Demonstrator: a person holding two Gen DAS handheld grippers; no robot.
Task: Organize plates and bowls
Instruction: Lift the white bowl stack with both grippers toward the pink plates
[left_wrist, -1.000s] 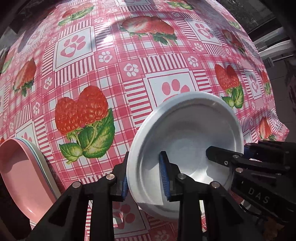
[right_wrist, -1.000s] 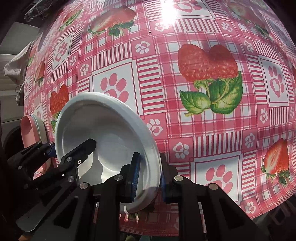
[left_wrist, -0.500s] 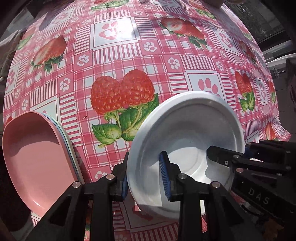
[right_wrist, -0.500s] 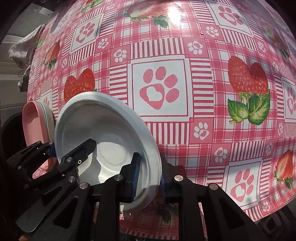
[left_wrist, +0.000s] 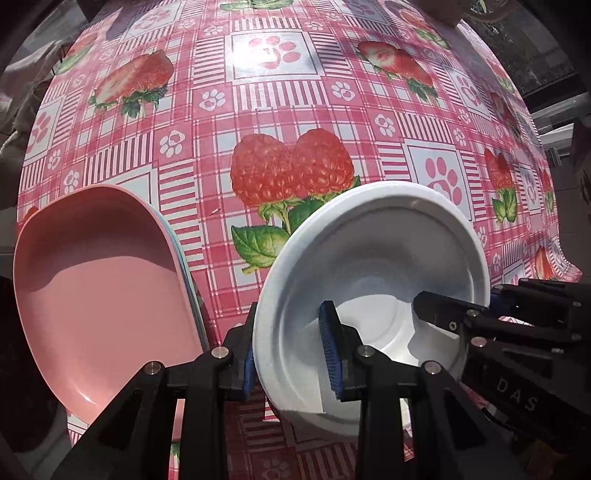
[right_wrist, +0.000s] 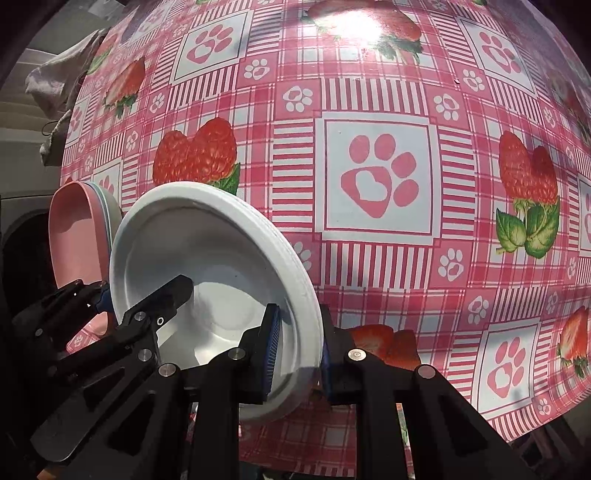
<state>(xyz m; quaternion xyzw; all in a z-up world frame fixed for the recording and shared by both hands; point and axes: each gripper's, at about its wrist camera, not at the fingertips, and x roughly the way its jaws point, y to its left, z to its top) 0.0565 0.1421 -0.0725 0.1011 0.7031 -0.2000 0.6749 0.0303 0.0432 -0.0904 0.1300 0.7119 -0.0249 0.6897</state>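
A stack of white foam bowls (left_wrist: 373, 273) is held above the table by both grippers. My left gripper (left_wrist: 291, 354) is shut on its left rim, one finger inside, one outside. My right gripper (right_wrist: 299, 343) is shut on its right rim (right_wrist: 295, 258) the same way. The right gripper shows at the right of the left wrist view (left_wrist: 480, 314). The left gripper shows at the lower left of the right wrist view (right_wrist: 122, 306). A stack of pink plates (left_wrist: 99, 291) with pale blue ones under it lies just left of the bowls. It also shows in the right wrist view (right_wrist: 74, 232).
The table carries a pink checked cloth (left_wrist: 295, 110) with strawberries and paw prints. Its near edge hangs down at the lower right (right_wrist: 517, 424). A crumpled cloth (right_wrist: 55, 85) lies beyond the table's far left edge.
Both grippers have carried the white bowls to the left over the table. The pink plate stack has come further into view and now sits right beside the bowls.
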